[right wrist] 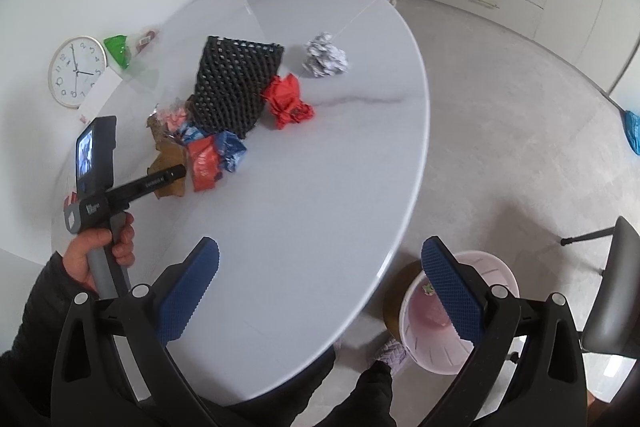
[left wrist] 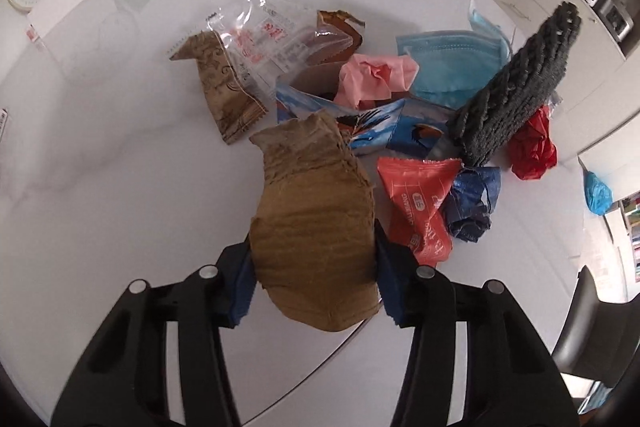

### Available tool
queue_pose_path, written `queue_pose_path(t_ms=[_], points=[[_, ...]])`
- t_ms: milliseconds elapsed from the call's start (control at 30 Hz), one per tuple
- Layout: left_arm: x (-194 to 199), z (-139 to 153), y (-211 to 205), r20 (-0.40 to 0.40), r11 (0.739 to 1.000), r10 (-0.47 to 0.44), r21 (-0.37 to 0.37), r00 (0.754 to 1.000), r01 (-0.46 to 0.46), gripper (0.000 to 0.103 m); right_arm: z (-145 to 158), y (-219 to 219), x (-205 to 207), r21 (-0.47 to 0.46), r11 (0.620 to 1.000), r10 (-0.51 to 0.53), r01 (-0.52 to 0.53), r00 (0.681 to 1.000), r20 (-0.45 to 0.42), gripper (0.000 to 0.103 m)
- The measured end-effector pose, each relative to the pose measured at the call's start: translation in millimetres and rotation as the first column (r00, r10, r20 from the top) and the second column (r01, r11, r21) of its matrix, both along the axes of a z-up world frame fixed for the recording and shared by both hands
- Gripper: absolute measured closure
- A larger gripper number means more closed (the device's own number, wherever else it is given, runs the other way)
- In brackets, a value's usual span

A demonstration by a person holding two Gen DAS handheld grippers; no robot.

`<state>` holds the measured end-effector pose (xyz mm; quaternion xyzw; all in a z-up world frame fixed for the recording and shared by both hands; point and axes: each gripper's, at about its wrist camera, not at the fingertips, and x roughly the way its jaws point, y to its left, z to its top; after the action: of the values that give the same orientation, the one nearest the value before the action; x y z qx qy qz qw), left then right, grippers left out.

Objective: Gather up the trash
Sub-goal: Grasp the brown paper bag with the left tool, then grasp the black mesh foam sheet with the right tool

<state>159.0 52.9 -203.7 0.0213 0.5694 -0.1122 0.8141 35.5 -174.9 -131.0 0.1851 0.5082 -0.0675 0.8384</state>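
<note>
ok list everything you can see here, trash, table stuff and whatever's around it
brown paper scrap: 1, brown, between the left gripper's pads
patterned wrapper: 1, brown, table, left of pile
clear wrapper: 1, clear with red print, pile's far side
pink wad: 1, pink, mid pile
face masks: a few, count unclear, blue, behind the pink wad
foam mesh sleeve: 1, black, leaning over pile
red wrapper: 1, red, near side
blue wad: 1, dark blue, beside red wrapper
red wad: 1, red, right of mesh
foil ball: 1, silver, apart on table
clock: 1, white, table's left edge
green bag: 1, green, by clock
bin: 1, pink, floor beside table
table: 1, white, round
left gripper: closed on scrap
right gripper: open, empty
</note>
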Motion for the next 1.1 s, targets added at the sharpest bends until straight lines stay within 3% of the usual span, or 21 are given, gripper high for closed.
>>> queue_pose_path(t_ms=[200,433,600,800,867,900,1033,1100], points=[[-25.1,19.9,7.1,0.018,1.0,0.006,-0.022,1.0,-0.006,0.054,3.2,15.1,29.3,-0.011,0.998,0.059,-0.059,0.998,0.02,0.002],[-57.9,60.3,21.1,0.063,0.998,-0.006,-0.059,0.998,0.01,0.054,10.3,19.7,88.4,0.061,0.996,0.055,-0.06,0.994,0.092,0.002],[-74.9,83.8,27.1,0.087,0.996,-0.026,-0.081,0.996,0.033,0.054,3.7,21.1,148.4,0.171,0.985,-0.051,0.033,0.993,0.104,0.003],[-81.3,86.3,27.7,0.087,0.992,-0.071,-0.094,0.994,0.079,0.054,-10.7,29.2,200.3,0.19,0.96,-0.222,0.203,0.971,0.083,0.005],[-83.4,85.4,26.8,0.085,0.991,-0.087,-0.098,0.993,0.095,0.054,-19.6,34.8,213.8,0.156,0.963,-0.232,0.219,0.971,0.066,0.019],[-83.6,84.3,26.2,0.083,0.99,-0.093,-0.097,0.992,0.101,0.054,-24.0,36.7,217.8,0.147,0.965,-0.229,0.219,0.972,0.056,0.034],[-85.6,84.8,27.0,0.091,0.989,-0.105,-0.092,0.99,0.114,0.054,-34.7,36.5,217.9,0.194,0.958,-0.224,0.21,0.973,0.048,0.078],[-85.8,87.4,29.0,0.103,0.989,-0.107,-0.093,0.989,0.117,0.054,-32.3,36.1,210.2,0.214,0.956,-0.218,0.201,0.974,0.059,0.085]])
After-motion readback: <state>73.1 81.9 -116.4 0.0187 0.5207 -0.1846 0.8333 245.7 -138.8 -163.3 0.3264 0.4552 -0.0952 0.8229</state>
